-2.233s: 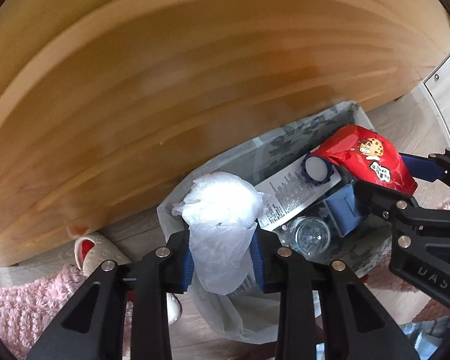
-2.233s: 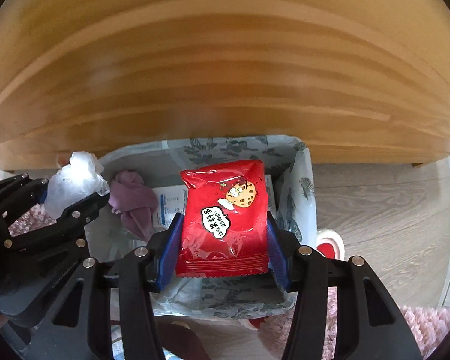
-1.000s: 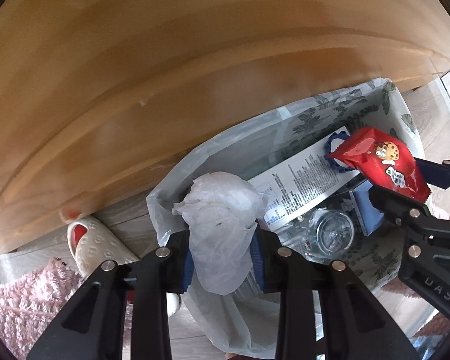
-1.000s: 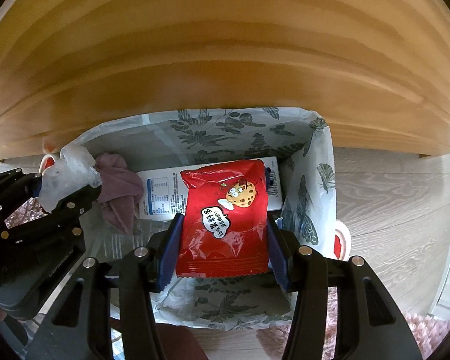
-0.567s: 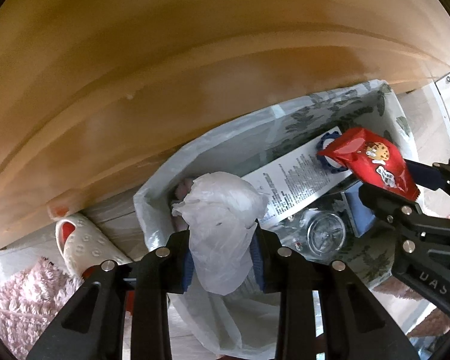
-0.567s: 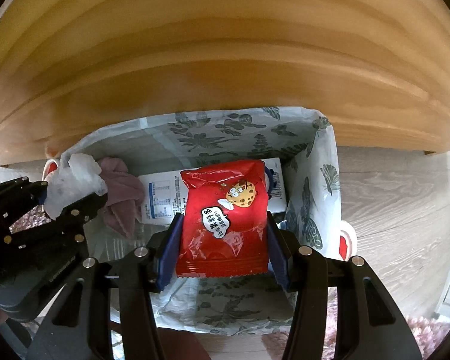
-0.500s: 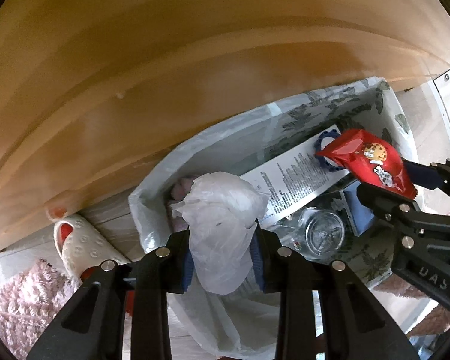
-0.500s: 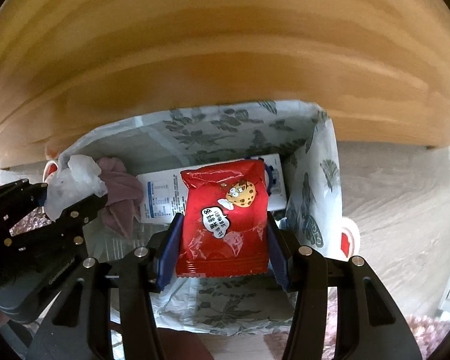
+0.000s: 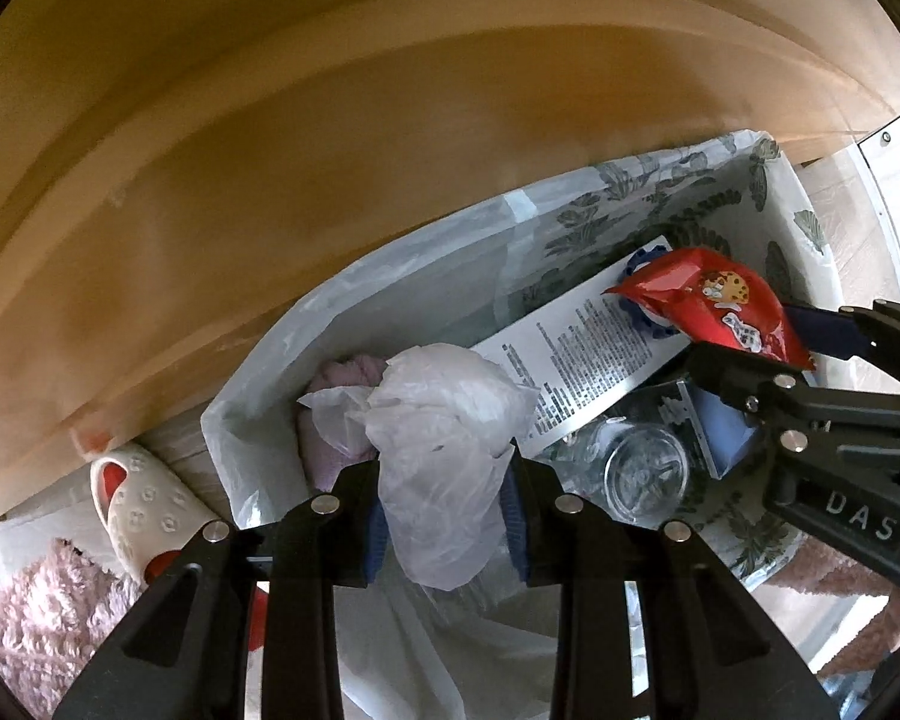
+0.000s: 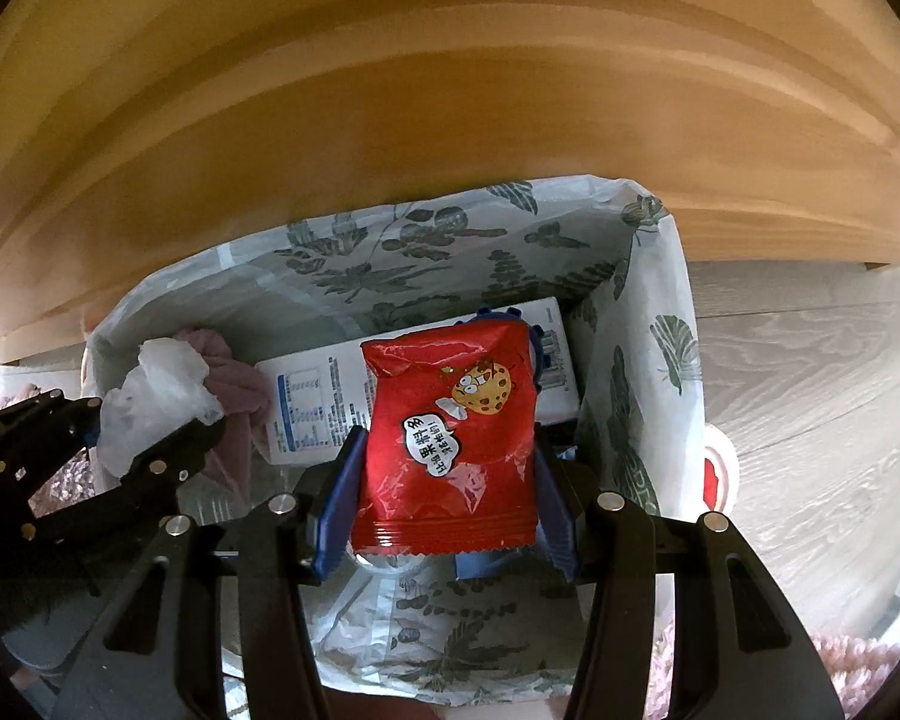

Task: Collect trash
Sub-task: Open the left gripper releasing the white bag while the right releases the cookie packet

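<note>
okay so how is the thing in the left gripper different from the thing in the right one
The left hand-held gripper holds a crumpled white plastic bag, translucent and shapeless; the right hand-held gripper holds a red snack packet, flat, glossy, printed with a cartoon cookie. The plastic bag bunches between narrowly set jaws; the snack packet is pinched by its side edges, jaws set wider. Both hang over the open leaf-print trash bag, unreleased.

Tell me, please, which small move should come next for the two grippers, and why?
Probably open both. The left gripper holds the crumpled white plastic and the right gripper holds the red cookie packet, both above the open trash bag.
</note>
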`<state>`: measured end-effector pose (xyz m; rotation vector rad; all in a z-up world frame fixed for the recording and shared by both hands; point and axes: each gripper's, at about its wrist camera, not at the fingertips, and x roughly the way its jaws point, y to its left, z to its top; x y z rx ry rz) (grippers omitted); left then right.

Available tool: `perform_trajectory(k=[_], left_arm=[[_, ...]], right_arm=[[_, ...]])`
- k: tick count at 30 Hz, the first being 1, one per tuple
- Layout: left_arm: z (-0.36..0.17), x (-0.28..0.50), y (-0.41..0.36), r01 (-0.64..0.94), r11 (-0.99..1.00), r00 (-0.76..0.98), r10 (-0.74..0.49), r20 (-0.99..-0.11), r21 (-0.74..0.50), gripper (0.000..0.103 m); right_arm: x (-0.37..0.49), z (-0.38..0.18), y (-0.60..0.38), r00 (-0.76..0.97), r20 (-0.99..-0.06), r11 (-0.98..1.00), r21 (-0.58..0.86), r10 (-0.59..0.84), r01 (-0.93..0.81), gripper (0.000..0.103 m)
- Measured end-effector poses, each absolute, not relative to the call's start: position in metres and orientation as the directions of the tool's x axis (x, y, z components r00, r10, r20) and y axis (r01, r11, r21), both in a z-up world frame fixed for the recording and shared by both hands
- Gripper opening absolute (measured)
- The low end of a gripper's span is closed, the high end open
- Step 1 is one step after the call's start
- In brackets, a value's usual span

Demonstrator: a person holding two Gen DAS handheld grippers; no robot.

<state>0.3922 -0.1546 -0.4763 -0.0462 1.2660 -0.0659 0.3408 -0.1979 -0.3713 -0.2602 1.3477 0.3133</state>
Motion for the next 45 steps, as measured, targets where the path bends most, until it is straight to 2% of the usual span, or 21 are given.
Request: perform_trajectory(k=[10, 12, 14, 19, 22, 24, 27, 29, 32, 33, 45], left_arm=[[-0.469, 0.4, -0.153, 0.045, 0.998, 0.317, -0.063, -0.946, -0.051, 0.03], [-0.467, 0.4, -0.153, 0.044, 0.998, 0.322, -0.063, -0.945, -0.052, 0.03], [-0.464, 0.399, -0.151, 0.042, 0.998, 0.329, -0.064, -0.942, -0.054, 0.031], [-0.46, 0.39, -0.146, 0.034, 0.997, 0.341, -0.071, -0.937, -0.063, 0.034], [-0.458, 0.386, -0.143, 0.029, 0.998, 0.344, -0.062, -0.937, -0.056, 0.039], [-0.455, 0.383, -0.142, 0.026, 0.998, 0.344, -0.059, -0.937, -0.053, 0.045], [-0.449, 0.386, -0.14, 0.024, 0.998, 0.35, -0.056, -0.935, -0.051, 0.047], [-0.45, 0.386, -0.141, 0.022, 0.999, 0.358, -0.049, -0.932, -0.044, 0.054], [-0.45, 0.381, -0.135, 0.015, 0.999, 0.366, -0.038, -0.93, -0.035, 0.057], [-0.45, 0.38, -0.134, 0.011, 0.999, 0.368, -0.036, -0.929, -0.035, 0.061], [-0.432, 0.36, -0.127, -0.009, 1.0, 0.391, -0.015, -0.92, -0.02, 0.07]], right_arm=[[0.347, -0.37, -0.196, 0.194, -0.979, 0.933, -0.011, 0.063, -0.359, 0.051], [0.348, -0.371, -0.196, 0.195, -0.979, 0.933, -0.008, 0.067, -0.359, 0.053], [0.347, -0.371, -0.196, 0.196, -0.978, 0.934, -0.006, 0.069, -0.358, 0.059], [0.341, -0.363, -0.201, 0.21, -0.975, 0.931, -0.005, 0.077, -0.366, 0.061], [0.343, -0.36, -0.209, 0.211, -0.974, 0.933, -0.005, 0.076, -0.359, 0.063], [0.344, -0.357, -0.212, 0.212, -0.974, 0.935, -0.003, 0.078, -0.354, 0.064], [0.347, -0.353, -0.217, 0.223, -0.972, 0.938, -0.007, 0.075, -0.345, 0.065], [0.347, -0.349, -0.22, 0.232, -0.97, 0.942, -0.009, 0.074, -0.336, 0.065], [0.344, -0.347, -0.221, 0.243, -0.968, 0.943, -0.018, 0.066, -0.332, 0.065], [0.342, -0.345, -0.222, 0.246, -0.967, 0.944, -0.02, 0.066, -0.33, 0.065], [0.327, -0.33, -0.23, 0.27, -0.96, 0.951, -0.016, 0.071, -0.307, 0.065]])
